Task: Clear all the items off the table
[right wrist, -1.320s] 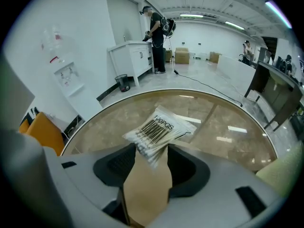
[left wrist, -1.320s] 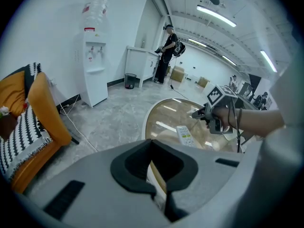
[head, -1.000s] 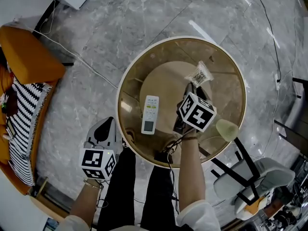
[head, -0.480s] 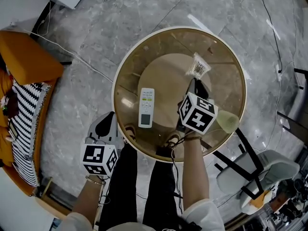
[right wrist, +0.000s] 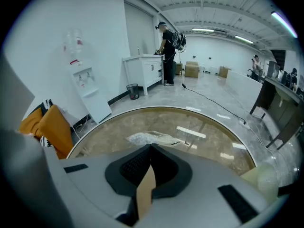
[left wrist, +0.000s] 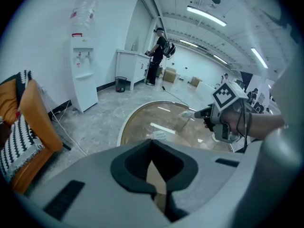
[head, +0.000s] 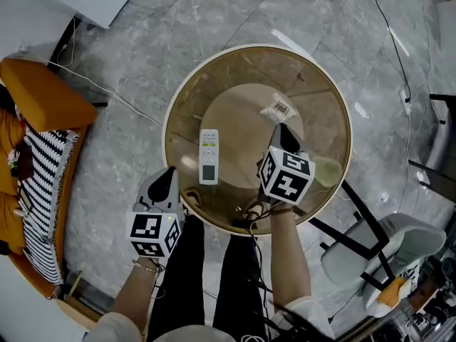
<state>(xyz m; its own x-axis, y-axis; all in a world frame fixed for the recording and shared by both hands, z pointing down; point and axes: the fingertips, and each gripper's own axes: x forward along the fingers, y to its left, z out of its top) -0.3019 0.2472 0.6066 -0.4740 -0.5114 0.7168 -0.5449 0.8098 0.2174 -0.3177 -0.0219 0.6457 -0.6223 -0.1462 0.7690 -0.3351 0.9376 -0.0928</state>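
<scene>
A round glass table (head: 178, 102) carries a white remote control (head: 208, 157) left of centre. My right gripper (head: 283, 127) reaches over the table's middle. Its jaws have just been closing and now stand shut on a clear plastic packet (head: 278, 110) with a barcode label. In the right gripper view the packet (right wrist: 149, 137) sticks out just beyond the right gripper (right wrist: 151, 147). The left gripper view shows the packet (left wrist: 186, 113) raised off the glass at the right gripper (left wrist: 197, 114). My left gripper (head: 169, 171) hangs by the table's near-left rim, shut and empty, its jaws (left wrist: 152, 142) meeting.
An orange armchair (head: 43, 98) with a striped cushion stands at the left. A grey chair (head: 370, 255) sits at the lower right. A pale green rounded object (head: 328, 171) is at the table's right edge. Cables cross the marble floor. A water dispenser (right wrist: 88, 87) stands by the wall.
The right gripper has closed on the packet and lifted it off the glass, drawing it a little leftward. The left gripper has risen slightly toward the table's rim. The remote has not moved.
</scene>
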